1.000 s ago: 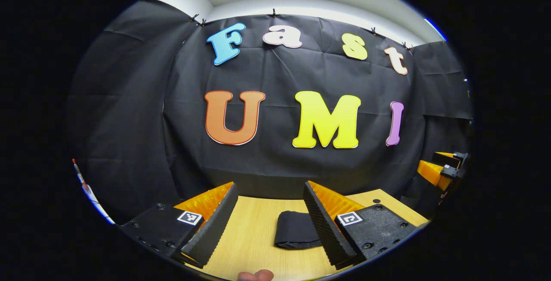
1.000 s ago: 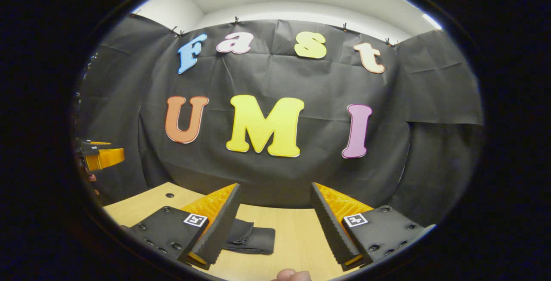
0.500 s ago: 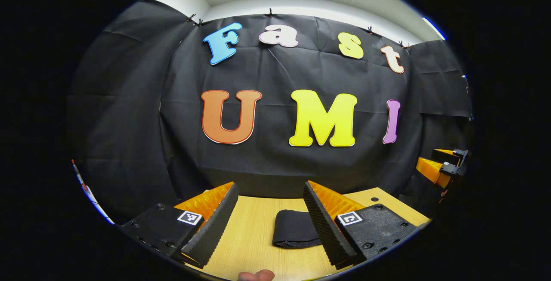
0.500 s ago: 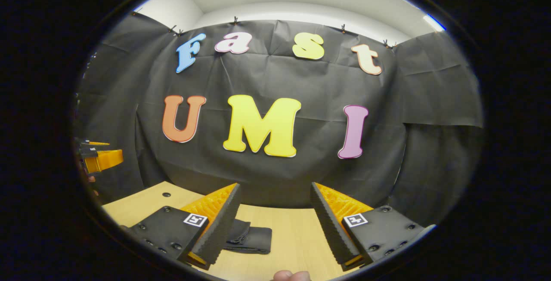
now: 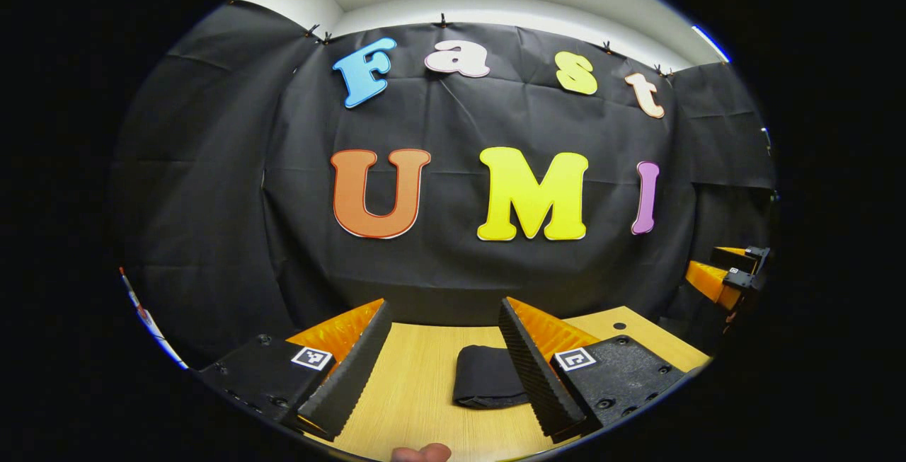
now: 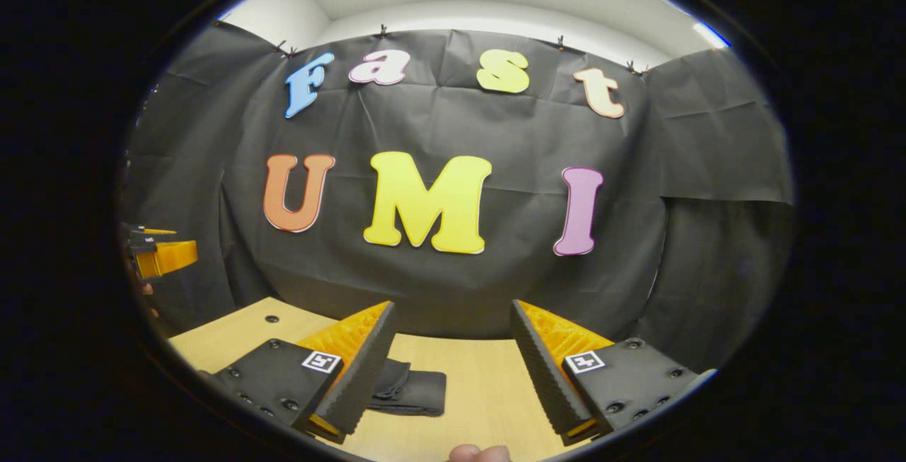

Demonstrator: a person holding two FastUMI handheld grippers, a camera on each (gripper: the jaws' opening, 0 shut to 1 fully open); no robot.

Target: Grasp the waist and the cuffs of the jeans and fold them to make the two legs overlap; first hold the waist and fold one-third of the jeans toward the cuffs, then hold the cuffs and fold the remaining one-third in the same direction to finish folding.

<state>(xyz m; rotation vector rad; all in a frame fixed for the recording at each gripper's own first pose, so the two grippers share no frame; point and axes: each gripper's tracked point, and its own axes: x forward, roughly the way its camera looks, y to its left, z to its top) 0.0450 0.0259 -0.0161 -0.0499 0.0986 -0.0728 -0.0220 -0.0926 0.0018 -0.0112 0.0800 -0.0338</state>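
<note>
Both hand-held grippers, left (image 5: 444, 349) and right (image 6: 451, 352), hang spread and empty above the pale wooden worktop (image 5: 417, 391); the dark, apparently folded jeans (image 5: 488, 377) lie just ahead, untouched.

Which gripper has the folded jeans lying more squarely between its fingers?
The left gripper: the jeans lie in its open gap, against one finger. In the right gripper view the jeans lie mostly off to one side.

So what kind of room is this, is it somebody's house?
Probably not a house: it looks like a recording booth. Black cloth wall hangs clipped up behind a light wooden table, where dark folded jeans lie, and both tongs, left and right, are open.
</note>
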